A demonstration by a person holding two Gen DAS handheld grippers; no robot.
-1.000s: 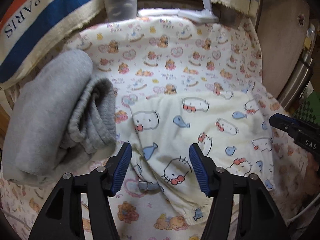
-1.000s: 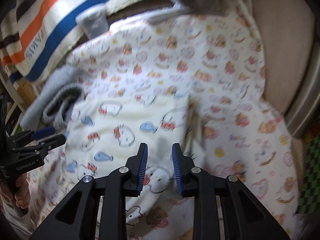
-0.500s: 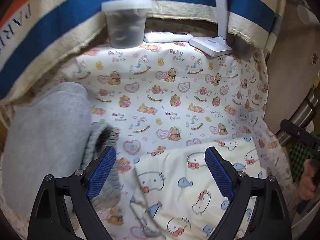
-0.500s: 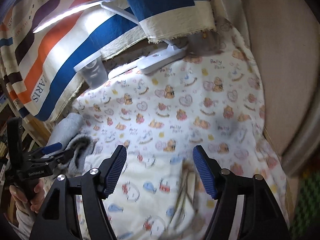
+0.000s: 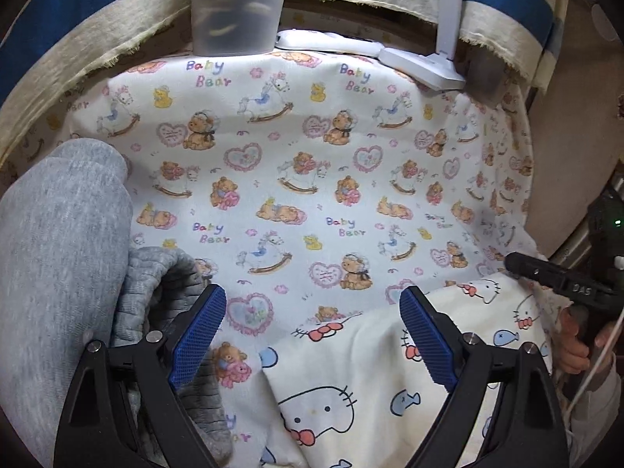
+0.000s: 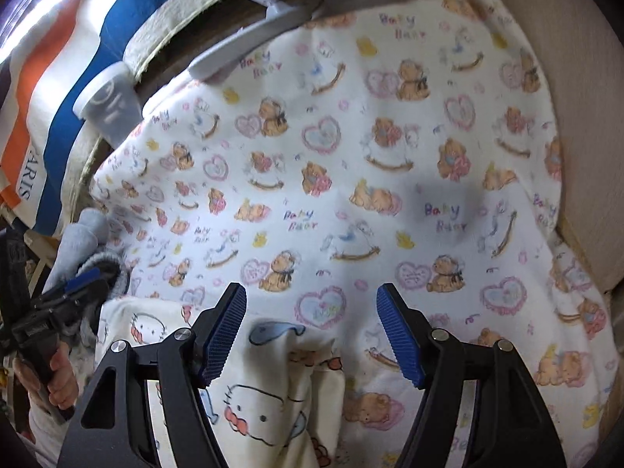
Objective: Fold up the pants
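Hovering with jaws spread and empty, the left gripper and right gripper hang over the near edge of the sheet. Cream cat-print pants lie just below both. Grey sweatpants sit folded at the left. Farther back stand a tub and lamp base.
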